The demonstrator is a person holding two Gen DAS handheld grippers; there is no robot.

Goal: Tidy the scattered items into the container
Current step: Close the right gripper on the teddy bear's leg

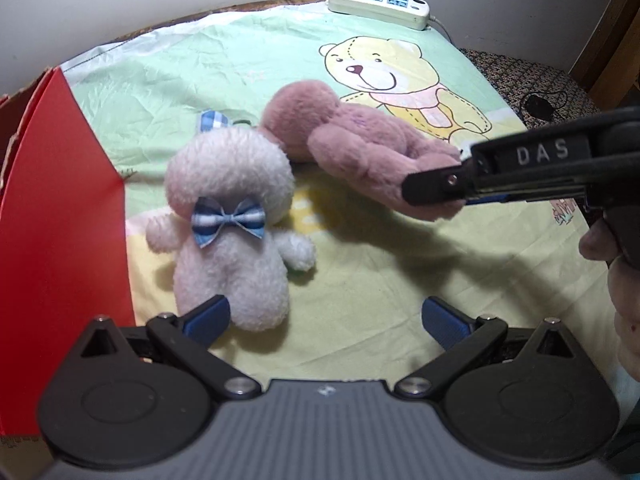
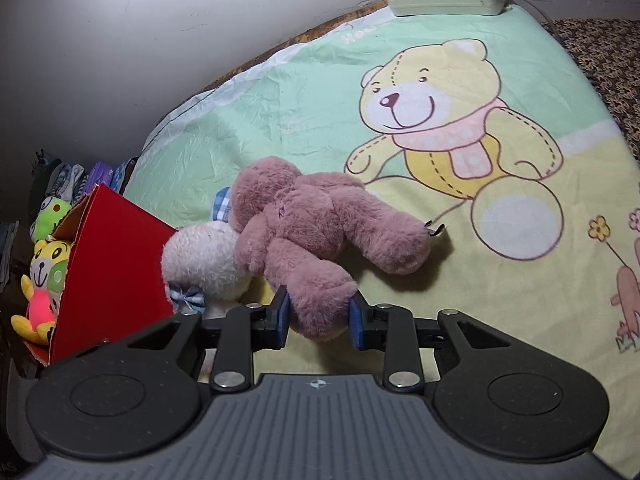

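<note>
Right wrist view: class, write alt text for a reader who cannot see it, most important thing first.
The right gripper has its blue pads either side of a leg of a pink plush bear lying on a bear-print blanket. A white plush toy lies against it, beside a red box holding colourful toys.

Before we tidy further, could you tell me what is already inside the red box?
Inside the red box, a yellow plush toy and a green one show; its wall hides the rest.

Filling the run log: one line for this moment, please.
right gripper: shut on pink plush leg | left gripper: open, by white plush | red box: left
</note>
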